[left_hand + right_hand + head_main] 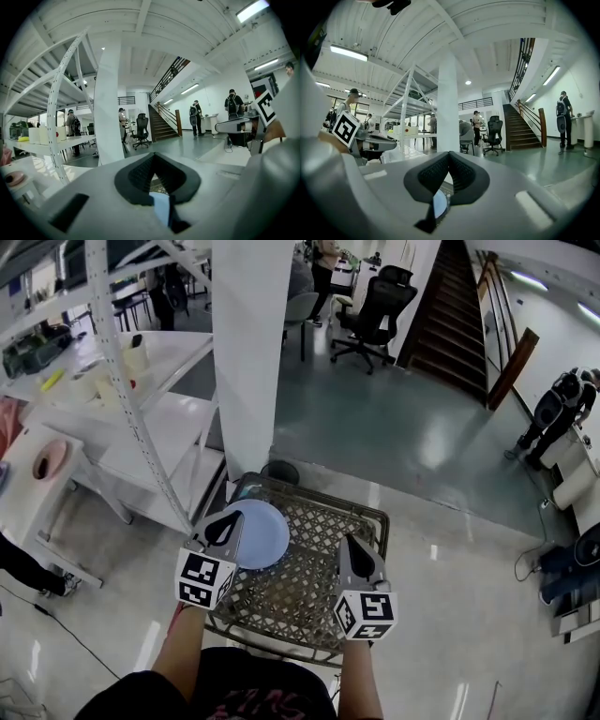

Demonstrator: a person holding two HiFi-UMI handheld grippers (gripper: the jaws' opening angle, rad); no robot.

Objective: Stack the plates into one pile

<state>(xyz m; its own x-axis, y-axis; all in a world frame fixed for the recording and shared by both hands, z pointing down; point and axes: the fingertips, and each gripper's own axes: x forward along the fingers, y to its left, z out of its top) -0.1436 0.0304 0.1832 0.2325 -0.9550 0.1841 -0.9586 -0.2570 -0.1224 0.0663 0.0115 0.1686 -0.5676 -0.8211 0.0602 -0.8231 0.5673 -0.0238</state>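
A pale blue plate (pixel 255 533) lies flat in the far left part of a metal lattice basket (pixel 373 517), close to the rim; it is the only thing visible inside (whether more plates sit under it cannot be made out). The rest of the basket's mesh floor shows bare.

The left gripper (pixel 223 528) hovers over the plate's left edge with its jaws pressed together and nothing between them. The right gripper (pixel 360 560) hangs over the basket's right side, well apart from the plate, its jaws likewise closed and empty.

A white column (pixel 246 352) stands just beyond the basket. Far to the left, a pink dish (pixel 49 461) with a dark centre rests on a white stand.
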